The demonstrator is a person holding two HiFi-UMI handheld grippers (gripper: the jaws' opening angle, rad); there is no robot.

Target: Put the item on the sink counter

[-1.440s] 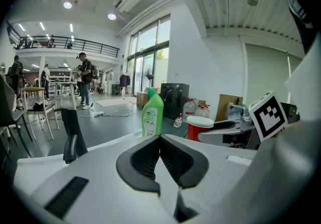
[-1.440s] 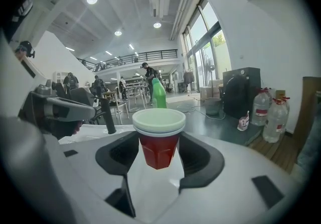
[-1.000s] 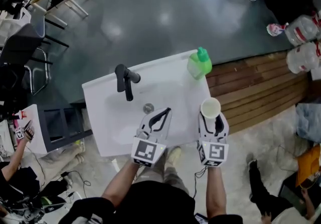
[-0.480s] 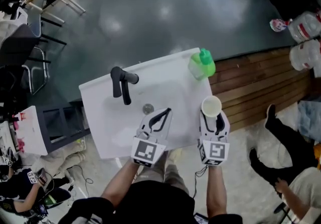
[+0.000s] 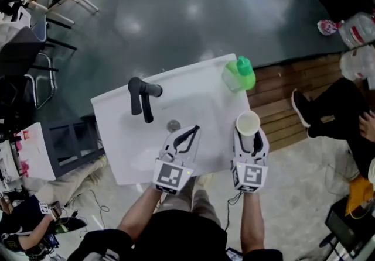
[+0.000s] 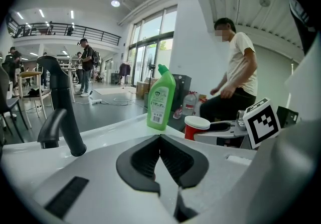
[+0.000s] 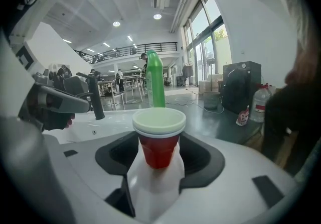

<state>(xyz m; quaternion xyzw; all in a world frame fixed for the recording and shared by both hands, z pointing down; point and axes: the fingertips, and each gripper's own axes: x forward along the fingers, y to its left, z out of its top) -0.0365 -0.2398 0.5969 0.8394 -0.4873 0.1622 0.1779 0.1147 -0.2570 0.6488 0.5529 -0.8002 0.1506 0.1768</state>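
Right gripper [image 5: 249, 136] is clamped on the red cup [image 5: 248, 123], upright at right of centre; sink counter [image 5: 202, 85] lies just left and beneath; left gripper [image 5: 192, 132], jaws together, hovers mid-frame.

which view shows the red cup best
The right gripper view: the red cup stands close and centred, its red wall and white rim both clear. The head view shows only its pale open top from above. The left gripper view shows it small, off to the right.
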